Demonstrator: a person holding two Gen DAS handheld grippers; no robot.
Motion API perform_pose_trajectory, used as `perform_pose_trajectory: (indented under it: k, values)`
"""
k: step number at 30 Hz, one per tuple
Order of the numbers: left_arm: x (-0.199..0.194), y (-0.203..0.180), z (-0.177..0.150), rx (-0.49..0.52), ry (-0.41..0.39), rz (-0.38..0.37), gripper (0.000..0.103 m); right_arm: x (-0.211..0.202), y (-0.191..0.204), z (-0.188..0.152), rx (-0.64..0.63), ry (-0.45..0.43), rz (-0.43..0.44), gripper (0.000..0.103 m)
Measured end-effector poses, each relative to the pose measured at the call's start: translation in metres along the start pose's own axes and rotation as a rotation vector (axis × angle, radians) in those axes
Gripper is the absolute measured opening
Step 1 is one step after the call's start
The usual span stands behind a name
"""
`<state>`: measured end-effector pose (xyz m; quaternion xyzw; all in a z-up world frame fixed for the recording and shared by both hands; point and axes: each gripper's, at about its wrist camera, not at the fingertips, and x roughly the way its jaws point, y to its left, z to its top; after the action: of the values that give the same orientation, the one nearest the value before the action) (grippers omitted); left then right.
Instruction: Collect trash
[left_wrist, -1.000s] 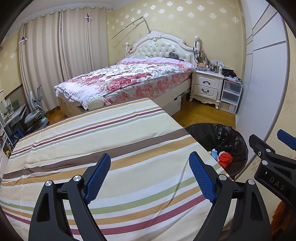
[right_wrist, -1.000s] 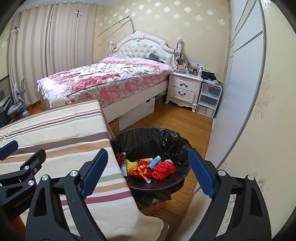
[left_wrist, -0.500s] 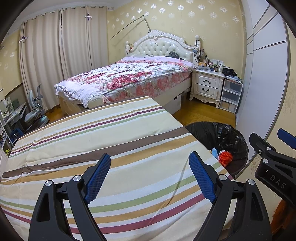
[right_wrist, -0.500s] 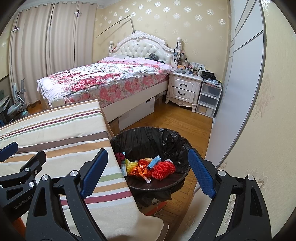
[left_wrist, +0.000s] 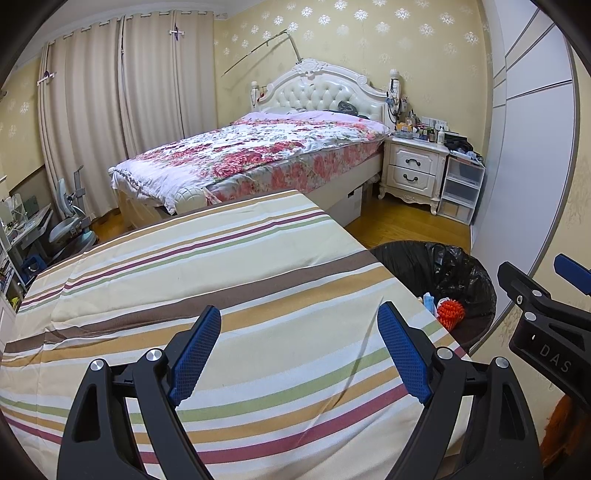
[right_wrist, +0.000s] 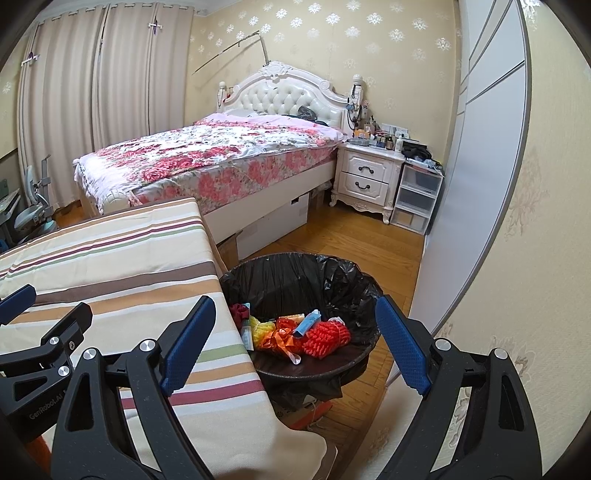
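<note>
The striped worktop (left_wrist: 207, 280) lies under my left gripper (left_wrist: 299, 349). Beside its edge stands the black-lined bin (right_wrist: 295, 273), below my right gripper (right_wrist: 295, 339), with the trash (right_wrist: 299, 332) inside: red, orange, yellow and blue pieces. Both grippers' fingers are spread wide, empty.

A home bedroom: a bed (right_wrist: 221, 162) with floral quilt and tufted white headboard (right_wrist: 284, 96) at 12 o'clock, a cluttered nightstand (right_wrist: 369, 177) at 1 o'clock, drawn curtains (right_wrist: 99, 99) at 10 o'clock, patterned wallpaper (right_wrist: 369, 55), wooden floor (right_wrist: 351, 243).
</note>
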<state>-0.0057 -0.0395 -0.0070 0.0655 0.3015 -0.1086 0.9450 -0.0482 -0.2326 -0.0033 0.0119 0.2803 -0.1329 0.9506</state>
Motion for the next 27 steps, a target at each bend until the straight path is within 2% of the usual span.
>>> perform_pose_trajectory:
  k: [27]
  values:
    - [0.004, -0.002, -0.010, 0.004, 0.013, -0.022, 0.084, 0.004, -0.002, -0.003, 0.001, 0.006, -0.004, 0.086]
